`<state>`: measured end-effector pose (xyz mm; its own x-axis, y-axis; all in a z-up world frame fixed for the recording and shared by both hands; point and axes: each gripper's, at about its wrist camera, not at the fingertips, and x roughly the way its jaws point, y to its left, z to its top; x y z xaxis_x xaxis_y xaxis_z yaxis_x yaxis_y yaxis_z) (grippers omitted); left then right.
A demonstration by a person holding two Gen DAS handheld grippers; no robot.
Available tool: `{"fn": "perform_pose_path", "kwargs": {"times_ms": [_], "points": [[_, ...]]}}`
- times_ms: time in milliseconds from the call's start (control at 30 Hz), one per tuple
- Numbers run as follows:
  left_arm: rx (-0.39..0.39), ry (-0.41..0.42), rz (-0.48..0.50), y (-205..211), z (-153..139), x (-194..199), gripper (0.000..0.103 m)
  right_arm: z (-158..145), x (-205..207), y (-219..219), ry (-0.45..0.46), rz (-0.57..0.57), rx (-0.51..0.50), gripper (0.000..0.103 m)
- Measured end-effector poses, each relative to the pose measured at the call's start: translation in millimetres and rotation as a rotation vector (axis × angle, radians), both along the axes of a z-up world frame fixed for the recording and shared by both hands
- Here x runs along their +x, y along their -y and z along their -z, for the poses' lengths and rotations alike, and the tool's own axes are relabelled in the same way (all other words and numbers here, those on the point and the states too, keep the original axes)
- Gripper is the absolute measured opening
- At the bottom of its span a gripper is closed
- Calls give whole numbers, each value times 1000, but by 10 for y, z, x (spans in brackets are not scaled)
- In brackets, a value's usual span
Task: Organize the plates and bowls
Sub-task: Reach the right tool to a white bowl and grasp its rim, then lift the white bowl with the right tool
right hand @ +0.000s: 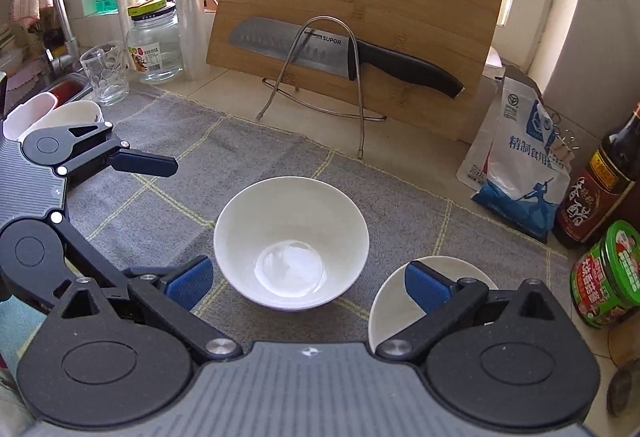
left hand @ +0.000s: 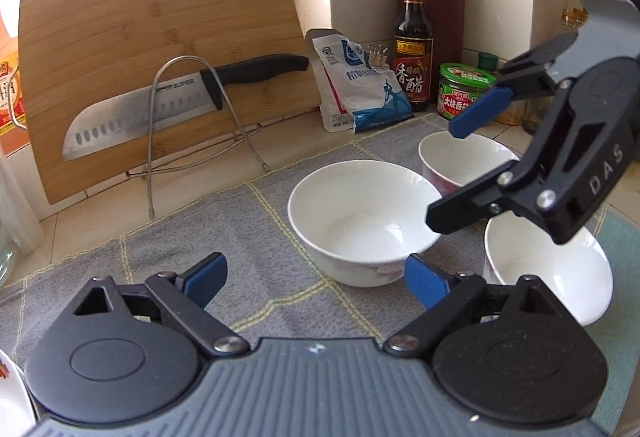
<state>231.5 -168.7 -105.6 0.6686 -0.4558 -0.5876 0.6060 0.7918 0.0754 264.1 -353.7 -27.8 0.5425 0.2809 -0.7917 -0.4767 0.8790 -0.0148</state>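
Observation:
Three white bowls stand on a grey checked mat (left hand: pixel 240 237). In the left wrist view the middle bowl (left hand: pixel 362 213) is ahead of my open, empty left gripper (left hand: pixel 316 279). A second bowl (left hand: pixel 466 157) stands behind it and a third bowl (left hand: pixel 548 269) to the right. My right gripper (left hand: pixel 452 173) hovers open above them. In the right wrist view the right gripper (right hand: pixel 308 283) is open and empty just above a bowl (right hand: pixel 291 241); another bowl (right hand: pixel 394 301) lies under its right finger. The left gripper (right hand: pixel 168 197) is open at the left.
A bamboo cutting board (right hand: pixel 360 17) with a knife (right hand: pixel 344 51) on a wire rack stands at the back. A salt bag (right hand: pixel 516 165), vinegar bottle (right hand: pixel 596 189) and green-lidded jar (right hand: pixel 604 277) are on the right. A glass (right hand: pixel 106 77), jar (right hand: pixel 154 41) and sink with dishes (right hand: pixel 52 109) are on the left.

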Motion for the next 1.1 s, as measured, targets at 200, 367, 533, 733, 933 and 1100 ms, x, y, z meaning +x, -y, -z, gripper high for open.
{"fn": "perform_pose_path", "kwargs": {"times_ms": [200,367,533,733,933,1100], "points": [[43,4,52,183,114,5,91,90,265,61,-51,-55,58,102],[60,7,68,255,160,47,84,213,431,48,-104,-68,78,96],[52,2,92,292,192,78,84,311,545,69,-155,-55,100,88],[41,-1,115,327,210,108,83,358,612,75,-195,-56,129,78],[38,-3,121,344,212,129,83,356,634,88,-205,-46,133,74],[32,-18,119,340,202,143,82,344,637,86,-205,-34,139,74]]}}
